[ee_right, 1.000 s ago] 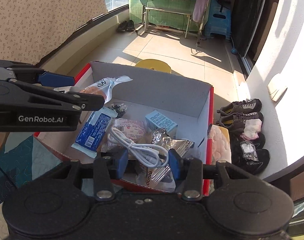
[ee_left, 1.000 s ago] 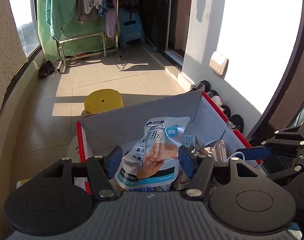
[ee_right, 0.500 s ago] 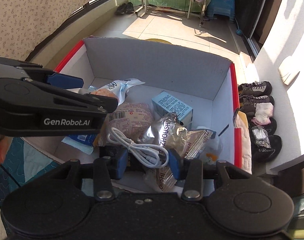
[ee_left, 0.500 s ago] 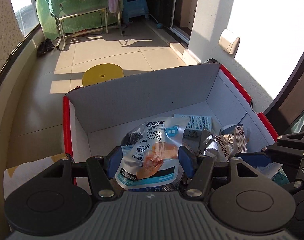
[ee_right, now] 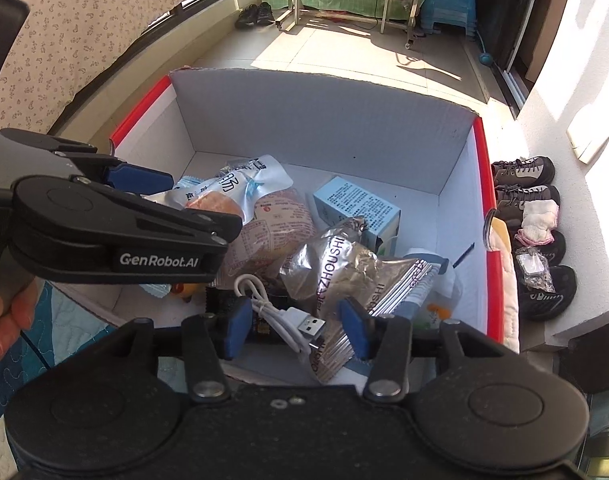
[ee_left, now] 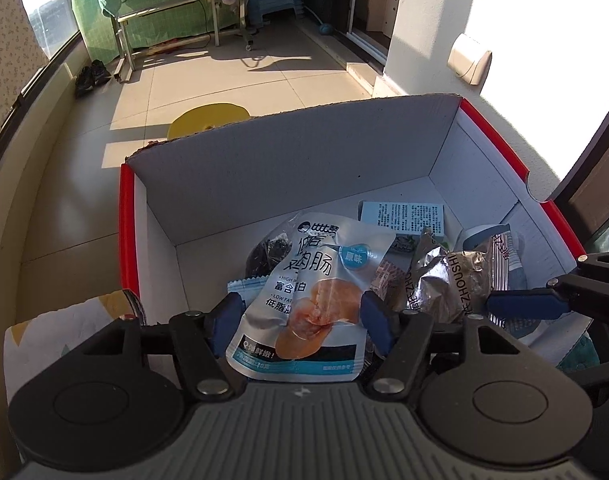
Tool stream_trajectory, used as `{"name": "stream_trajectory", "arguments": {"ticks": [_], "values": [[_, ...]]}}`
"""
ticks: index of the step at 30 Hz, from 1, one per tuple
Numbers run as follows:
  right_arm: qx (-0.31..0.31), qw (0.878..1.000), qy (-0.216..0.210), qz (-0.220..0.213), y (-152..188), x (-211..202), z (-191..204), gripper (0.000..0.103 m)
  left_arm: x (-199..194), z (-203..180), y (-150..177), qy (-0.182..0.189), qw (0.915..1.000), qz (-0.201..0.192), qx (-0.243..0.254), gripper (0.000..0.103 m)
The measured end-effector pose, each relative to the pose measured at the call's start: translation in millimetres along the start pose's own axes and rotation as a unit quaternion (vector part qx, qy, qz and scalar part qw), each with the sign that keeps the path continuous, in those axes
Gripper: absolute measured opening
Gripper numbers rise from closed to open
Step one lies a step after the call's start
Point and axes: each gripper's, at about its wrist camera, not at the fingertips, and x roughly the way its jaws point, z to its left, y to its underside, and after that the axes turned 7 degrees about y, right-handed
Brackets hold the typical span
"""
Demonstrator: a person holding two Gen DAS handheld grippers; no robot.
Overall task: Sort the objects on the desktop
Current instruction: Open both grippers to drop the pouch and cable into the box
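Note:
My left gripper (ee_left: pixel 302 322) is shut on a white-and-blue chicken sausage pouch (ee_left: pixel 308 300) and holds it over the red-rimmed cardboard box (ee_left: pixel 304 160). My right gripper (ee_right: pixel 296 324) is shut on a coiled white USB cable (ee_right: pixel 280 312) above the box's near side (ee_right: pixel 480 200). The left gripper shows from the side in the right wrist view (ee_right: pixel 208 216), with the pouch (ee_right: pixel 240 188) in it. The right gripper's blue fingertip (ee_left: pixel 524 306) shows at the right of the left wrist view.
In the box lie a silver ZHOUSHI packet (ee_right: pixel 344 264), a light blue carton (ee_right: pixel 356 204), a pink-printed packet (ee_right: pixel 272 224) and a dark packet (ee_left: pixel 268 252). A yellow stool (ee_left: pixel 208 118) stands behind the box. Shoes (ee_right: pixel 532 200) line the wall on the right.
Both grippers moved forward and lower over the box, each keeping its object. The box now fills more of both views.

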Motion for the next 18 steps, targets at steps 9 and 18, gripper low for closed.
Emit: {"name": "stream_trajectory", "arguments": {"ticks": [9, 18], "values": [[0.011, 1.0, -0.004, -0.016, 6, -17, -5, 0.058, -20, -5, -5, 0.011, 0.9996, -0.013, -0.021, 0.069], [0.01, 0.999, -0.007, -0.044, 10, -54, -8, 0.062, -58, -19, -5, 0.001, 0.9994, -0.032, -0.012, 0.072]]}}
